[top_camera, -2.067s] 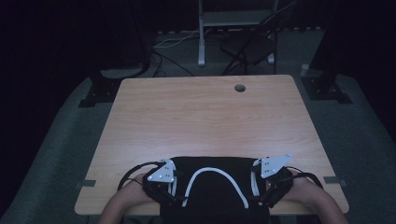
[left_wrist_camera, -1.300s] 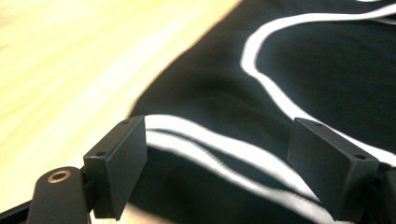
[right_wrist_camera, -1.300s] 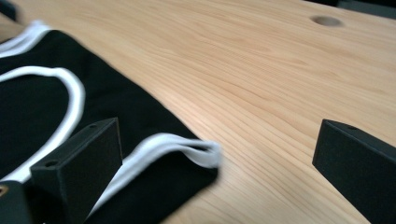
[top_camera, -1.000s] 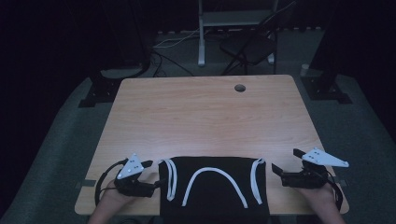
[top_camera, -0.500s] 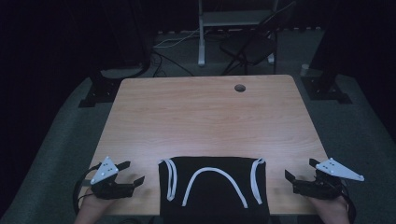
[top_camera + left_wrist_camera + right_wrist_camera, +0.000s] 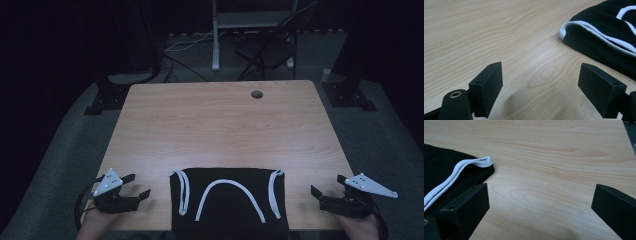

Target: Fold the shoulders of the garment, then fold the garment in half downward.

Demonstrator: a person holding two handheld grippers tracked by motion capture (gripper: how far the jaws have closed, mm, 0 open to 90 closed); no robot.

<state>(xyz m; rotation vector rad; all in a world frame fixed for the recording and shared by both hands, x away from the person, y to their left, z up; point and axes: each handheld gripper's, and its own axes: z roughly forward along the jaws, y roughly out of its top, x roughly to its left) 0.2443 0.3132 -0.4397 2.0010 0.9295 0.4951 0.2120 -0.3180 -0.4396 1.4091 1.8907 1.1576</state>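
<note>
A: What has changed? The left gripper and right gripper were pressed against the two sides of the black garment a couple of seconds ago; now both have drawn well apart from it, out toward the worktop's 7 and 5 o'clock corners.

B: And the jaws?

A: Released on both, spread wide with nothing between them. In the left gripper view bare wood shows between the jaws, with the garment's white-trimmed corner off at 1 o'clock. In the right gripper view, the other trimmed corner lies at 10 o'clock.

B: So the fold is finished?

A: I'd judge so. The cloth lies flat and squared, untouched, and the hands have backed off, which reads as letting go after a final smoothing.

B: Where does it sit, and how does it lie?

A: At the worktop's 6 o'clock edge, centred, its near hem reaching the edge. It is close to square; the slightly longer axis runs 9 to 3. The white neckline arc opens toward 6, and the armhole trims run 12 to 6 at each side.
</note>
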